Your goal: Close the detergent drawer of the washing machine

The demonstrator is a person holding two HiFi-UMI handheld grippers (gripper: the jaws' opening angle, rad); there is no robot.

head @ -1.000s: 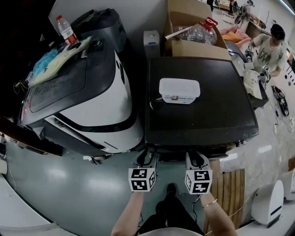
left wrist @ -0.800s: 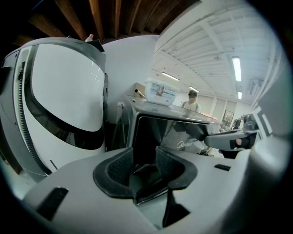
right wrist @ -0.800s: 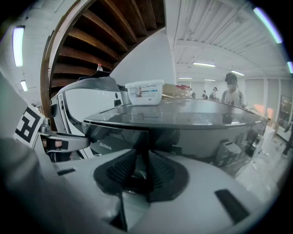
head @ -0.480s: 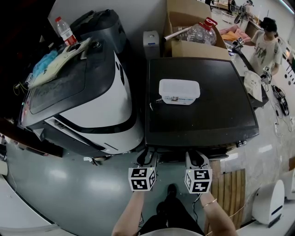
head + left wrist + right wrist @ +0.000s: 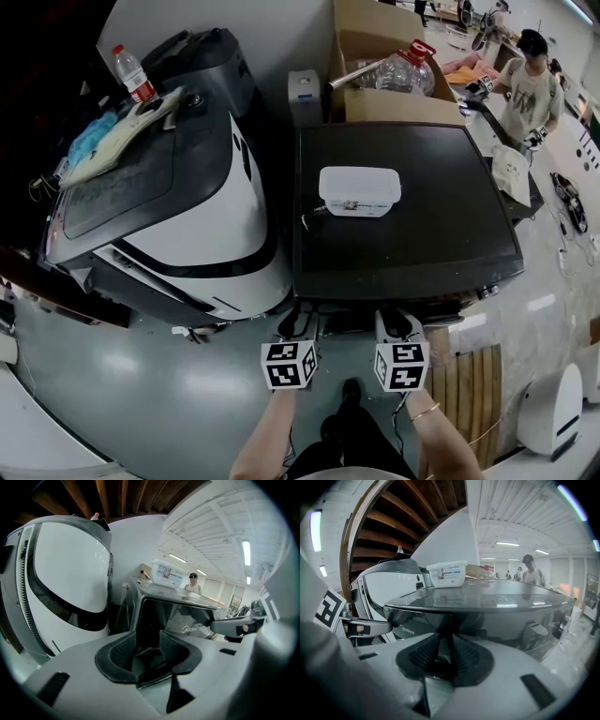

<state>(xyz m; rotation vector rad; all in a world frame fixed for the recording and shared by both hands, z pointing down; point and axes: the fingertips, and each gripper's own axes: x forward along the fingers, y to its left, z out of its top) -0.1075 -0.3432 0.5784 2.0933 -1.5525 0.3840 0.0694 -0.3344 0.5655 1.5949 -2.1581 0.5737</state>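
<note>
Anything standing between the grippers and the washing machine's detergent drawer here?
Nothing visible does. The left gripper and right gripper face the drawer front directly, nothing ahead of their fingers. The white tub sits up on the washing machine's top, off that path.

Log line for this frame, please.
left tongs open, nothing gripped | right tongs shut | both at washing machine front edge | detergent drawer state unclear | white tub on top

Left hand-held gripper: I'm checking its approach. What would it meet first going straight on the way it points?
Probably the dark front of the washing machine, near its top left corner, beyond the open jaws of the left hand-held gripper; how near is unclear.
</note>
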